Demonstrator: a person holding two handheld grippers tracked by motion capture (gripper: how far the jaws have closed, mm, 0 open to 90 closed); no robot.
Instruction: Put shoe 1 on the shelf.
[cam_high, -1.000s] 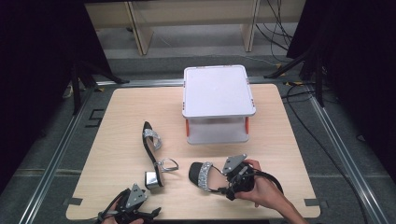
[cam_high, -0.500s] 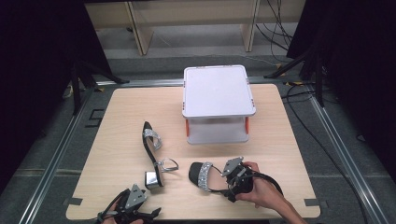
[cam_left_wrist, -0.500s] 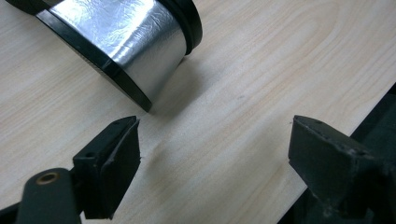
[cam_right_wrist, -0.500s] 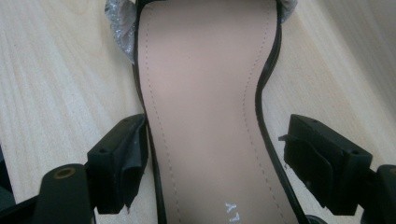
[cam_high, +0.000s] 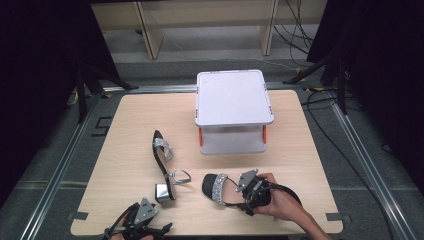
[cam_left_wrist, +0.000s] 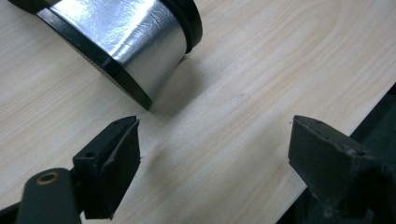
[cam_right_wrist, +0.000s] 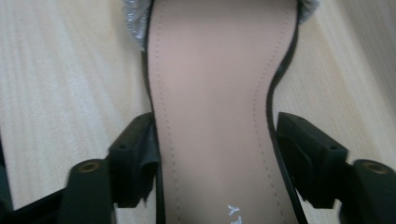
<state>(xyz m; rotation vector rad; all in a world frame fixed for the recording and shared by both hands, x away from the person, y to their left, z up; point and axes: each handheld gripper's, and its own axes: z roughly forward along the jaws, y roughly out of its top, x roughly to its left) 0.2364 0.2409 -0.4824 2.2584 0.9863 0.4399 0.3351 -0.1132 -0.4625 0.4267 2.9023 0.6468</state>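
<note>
Two black sandals with glittery silver straps lie on the wooden table. The left sandal rests on its side, its silver block heel just ahead of my left gripper, which stands open over bare wood near the front edge. The right sandal lies flat, toe pointing left. My right gripper comes at its heel end, and its jaws have just been closing. In the right gripper view the pads sit against both edges of the tan insole, with my right gripper shut on the shoe.
A white lidded box with orange clasps stands at the back centre of the table. Black stands and cables crowd the floor at both sides, and a wooden shelf frame stands behind.
The right gripper's jaws have drawn in around the right sandal's heel end; the hand shifted slightly. The left gripper and left sandal have not moved.
</note>
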